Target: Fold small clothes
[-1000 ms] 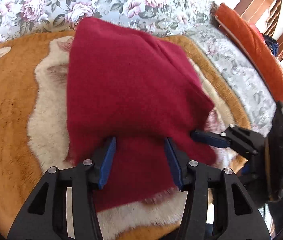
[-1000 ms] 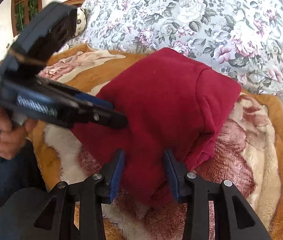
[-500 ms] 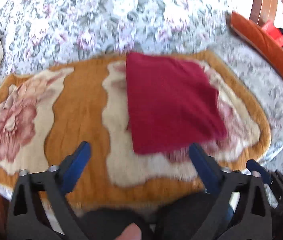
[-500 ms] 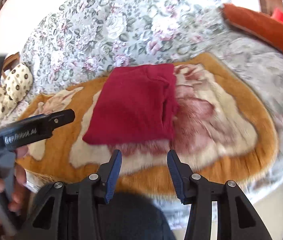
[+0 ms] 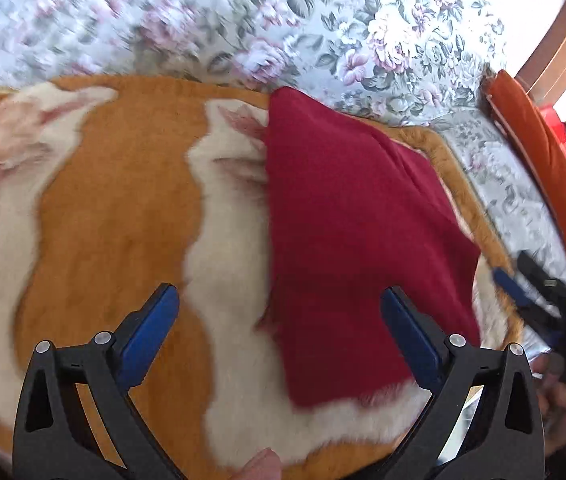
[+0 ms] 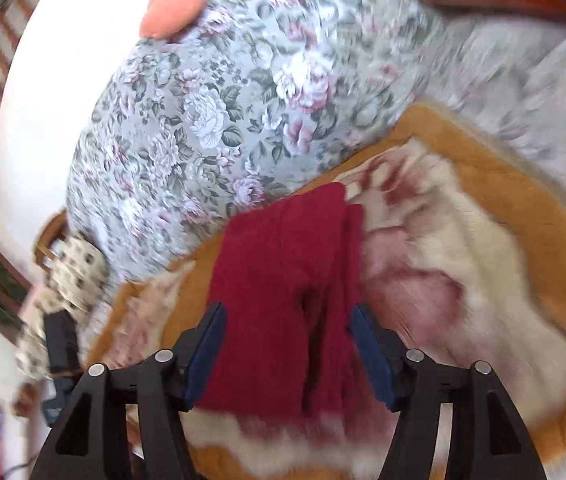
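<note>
Now folded red garment (image 6: 283,292) between right claw (image 6: 287,354) fingers, untouched

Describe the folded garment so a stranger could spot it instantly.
Find the bed's grey floral-print bedspread, then the fluffy orange-and-cream rug on it. The folded dark red knit garment lies on that rug's cream patch. It is the only plain, solid-coloured item among patterned fabrics.

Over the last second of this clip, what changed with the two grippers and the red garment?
Both grippers let go: a second ago each was closed on the near edge of the folded red garment. The left gripper and right gripper now stand open, drawn back, jaws empty. The garment stays folded on the fluffy orange rug.
</note>
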`<state>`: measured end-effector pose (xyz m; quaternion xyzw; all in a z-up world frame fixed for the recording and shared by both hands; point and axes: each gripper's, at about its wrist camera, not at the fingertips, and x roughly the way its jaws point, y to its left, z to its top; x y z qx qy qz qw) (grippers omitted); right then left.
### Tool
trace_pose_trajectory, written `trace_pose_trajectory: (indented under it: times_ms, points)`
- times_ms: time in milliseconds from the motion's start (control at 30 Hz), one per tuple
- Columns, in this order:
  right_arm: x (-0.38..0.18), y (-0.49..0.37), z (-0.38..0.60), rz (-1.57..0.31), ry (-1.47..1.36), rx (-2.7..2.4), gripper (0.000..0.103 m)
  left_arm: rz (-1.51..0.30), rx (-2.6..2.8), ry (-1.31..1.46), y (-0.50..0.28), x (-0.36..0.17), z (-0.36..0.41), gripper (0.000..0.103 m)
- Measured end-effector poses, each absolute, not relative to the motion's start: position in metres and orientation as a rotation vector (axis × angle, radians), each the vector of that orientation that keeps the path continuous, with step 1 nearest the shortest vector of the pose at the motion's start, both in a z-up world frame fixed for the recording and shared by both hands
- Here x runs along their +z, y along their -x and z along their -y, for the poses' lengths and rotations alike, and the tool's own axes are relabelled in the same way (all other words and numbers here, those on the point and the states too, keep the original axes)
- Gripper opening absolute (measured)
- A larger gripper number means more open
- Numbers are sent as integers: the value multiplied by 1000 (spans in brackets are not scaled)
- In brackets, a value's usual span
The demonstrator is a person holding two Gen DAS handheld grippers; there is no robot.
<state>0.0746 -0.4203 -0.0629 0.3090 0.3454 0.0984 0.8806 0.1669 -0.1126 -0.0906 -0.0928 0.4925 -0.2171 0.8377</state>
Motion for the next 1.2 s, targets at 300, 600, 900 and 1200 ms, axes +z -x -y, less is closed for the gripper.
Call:
trace_pose_trajectory:
  times_ms: [300,600,900,1200]
  points:
    - [-139,-152,454,-842,-1030,341,64,-1103,-593,254,-204,-126,143,102]
    - [-132,-169,440,-955,-915,495,62,-1046,-620,325,-197,-129,133,102]
    - [-130,-159,440,-860,-873,497,41,-963,-614,340,-187,-117,126,44]
    - [-82,-185,398,-781,-805,620,39,-785,-532,312,-188,-58,75,38]
